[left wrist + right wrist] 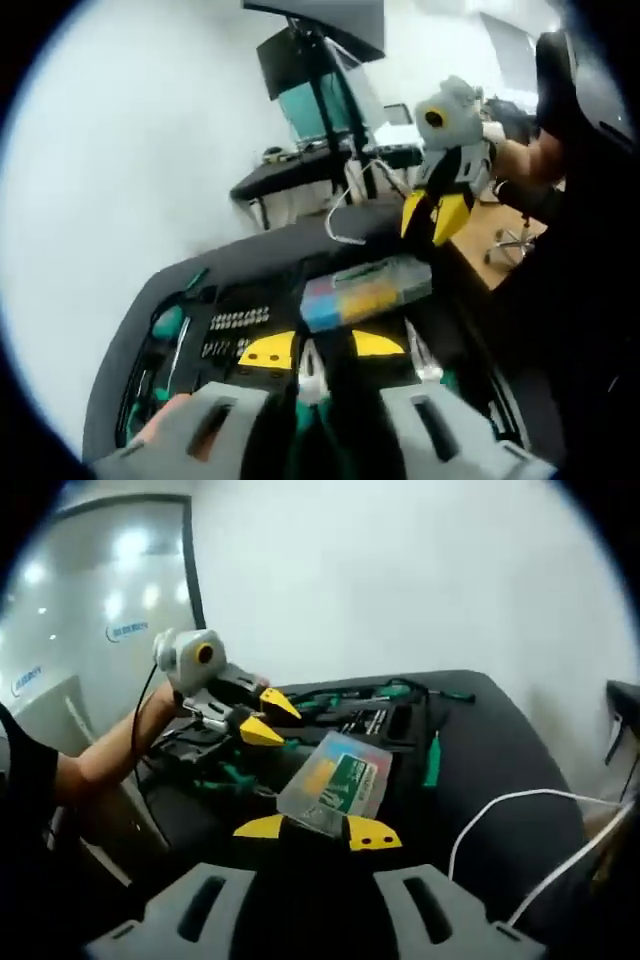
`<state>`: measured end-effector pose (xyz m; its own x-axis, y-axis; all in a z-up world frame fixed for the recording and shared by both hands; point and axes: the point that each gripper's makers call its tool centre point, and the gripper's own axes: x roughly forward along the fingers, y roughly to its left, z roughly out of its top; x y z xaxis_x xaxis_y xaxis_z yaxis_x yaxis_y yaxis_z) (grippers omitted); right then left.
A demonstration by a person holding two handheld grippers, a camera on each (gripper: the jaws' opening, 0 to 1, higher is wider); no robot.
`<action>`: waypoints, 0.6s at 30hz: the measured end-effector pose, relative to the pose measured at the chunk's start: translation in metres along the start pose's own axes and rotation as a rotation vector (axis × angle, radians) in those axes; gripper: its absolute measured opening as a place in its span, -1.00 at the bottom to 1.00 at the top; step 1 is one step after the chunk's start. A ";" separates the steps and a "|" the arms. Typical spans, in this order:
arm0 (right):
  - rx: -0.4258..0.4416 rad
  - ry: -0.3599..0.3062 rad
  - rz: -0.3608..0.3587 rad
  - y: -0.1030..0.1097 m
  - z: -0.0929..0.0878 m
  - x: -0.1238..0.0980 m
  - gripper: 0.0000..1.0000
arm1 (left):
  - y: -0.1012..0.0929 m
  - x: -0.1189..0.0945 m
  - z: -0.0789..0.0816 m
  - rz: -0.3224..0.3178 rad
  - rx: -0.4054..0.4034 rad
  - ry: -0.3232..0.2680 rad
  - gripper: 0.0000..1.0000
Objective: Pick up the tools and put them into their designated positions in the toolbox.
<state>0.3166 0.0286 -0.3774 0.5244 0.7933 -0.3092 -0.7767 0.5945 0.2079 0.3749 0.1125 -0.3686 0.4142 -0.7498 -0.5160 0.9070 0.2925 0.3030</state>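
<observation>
A clear plastic parts box [335,780] with a green label lies tilted at the near edge of the open black toolbox [480,740]. Its near edge reaches in between the yellow tips of my right gripper [318,830], which stands open; whether the tips touch it I cannot tell. In the left gripper view the same box [365,285] sits just beyond my left gripper [322,347], also open, over green-handled tools. The right gripper [432,218] hangs above the box's far corner. The left gripper [268,716] hovers over the toolbox's left part.
Green-handled tools [165,325] and a row of bits [238,320] fill the toolbox slots. A loose green screwdriver [432,755] lies on the black tabletop. A white cable [500,820] curls near the right edge. A person's arm [110,755] reaches in. A desk with a monitor [320,100] stands behind.
</observation>
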 end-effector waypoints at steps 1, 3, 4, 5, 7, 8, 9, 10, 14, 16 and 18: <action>-0.024 -0.004 0.016 0.005 0.003 0.004 -0.64 | -0.002 0.004 0.001 -0.010 0.029 0.016 -0.77; -0.114 0.013 -0.028 0.006 0.004 0.013 -0.64 | -0.006 0.014 0.001 -0.018 0.079 0.065 -0.88; -0.154 0.009 -0.028 0.009 0.007 0.016 -0.64 | -0.008 0.018 0.000 -0.029 0.090 0.085 -0.91; -0.173 0.008 -0.031 0.013 0.008 0.021 -0.64 | -0.011 0.023 -0.001 -0.039 0.106 0.098 -0.91; -0.246 0.041 -0.047 0.018 0.004 0.028 -0.64 | -0.021 0.031 -0.008 -0.081 0.113 0.147 -0.96; -0.287 0.057 -0.070 0.015 0.002 0.031 -0.64 | -0.027 0.035 -0.011 -0.104 0.131 0.168 -0.96; -0.348 0.070 -0.096 0.013 0.000 0.034 -0.64 | -0.031 0.038 -0.011 -0.110 0.158 0.173 -0.96; -0.370 0.082 -0.108 0.011 -0.003 0.035 -0.65 | -0.034 0.044 0.002 -0.124 0.166 0.104 -0.97; -0.391 0.077 -0.103 0.011 -0.001 0.035 -0.64 | -0.035 0.038 -0.005 -0.143 0.082 0.195 -0.98; -0.414 0.096 -0.101 0.011 0.000 0.037 -0.64 | -0.037 0.038 -0.005 -0.157 0.057 0.220 -0.98; -0.398 0.136 -0.108 0.010 0.001 0.038 -0.64 | -0.039 0.038 -0.004 -0.162 0.060 0.243 -0.99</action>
<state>0.3287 0.0650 -0.3864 0.5801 0.6888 -0.4348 -0.8078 0.5551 -0.1982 0.3555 0.0753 -0.4034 0.2769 -0.6177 -0.7361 0.9597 0.1395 0.2439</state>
